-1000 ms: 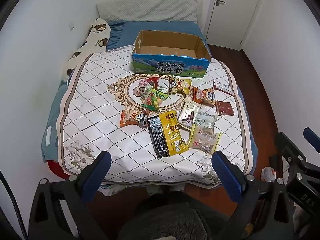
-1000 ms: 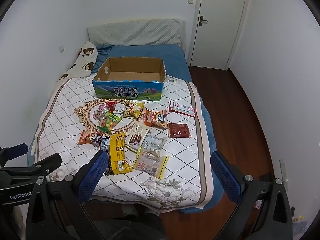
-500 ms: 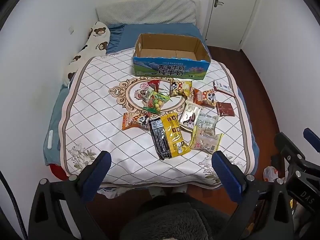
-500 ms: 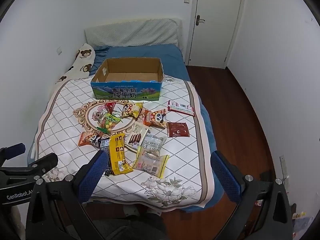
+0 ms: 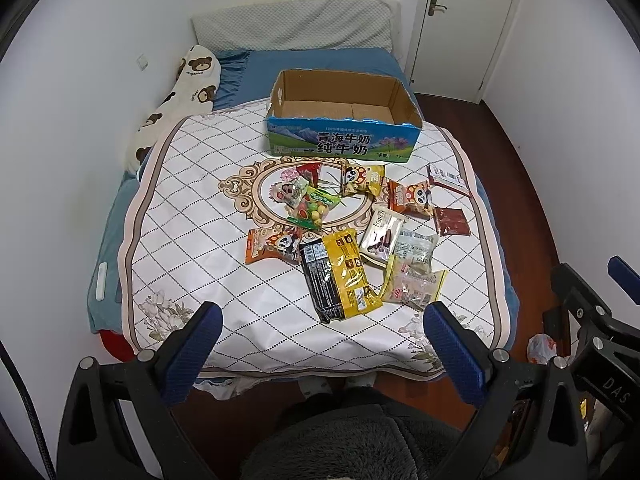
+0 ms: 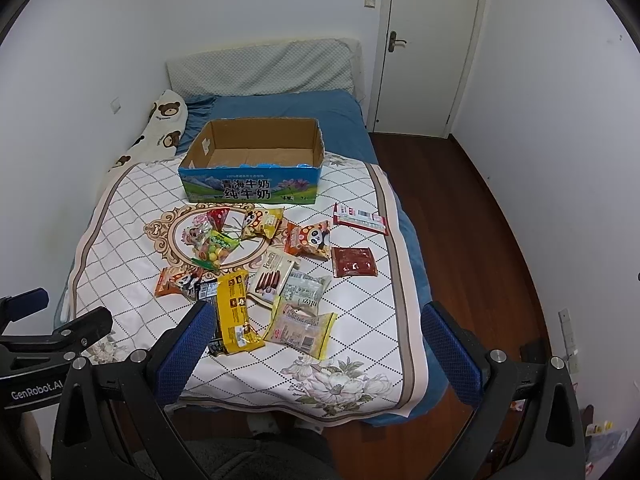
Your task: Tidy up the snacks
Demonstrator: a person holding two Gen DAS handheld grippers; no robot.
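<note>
Your left gripper (image 5: 320, 354) hangs over the foot of the bed (image 5: 168, 240), its blue fingers (image 5: 192, 352) spread wide with nothing between them. Ahead of you an open cardboard box (image 5: 342, 142) sits on the patterned blanket (image 5: 192, 200), and the snacks lie scattered just in front of it. Nearest you is a yellow and black packet (image 5: 338, 274), with a pale yellow packet (image 5: 412, 286) just beside it. An orange panda packet (image 5: 272, 244) lies to its left. Your right gripper (image 5: 592, 320) shows at the right edge, beside the bed.
</note>
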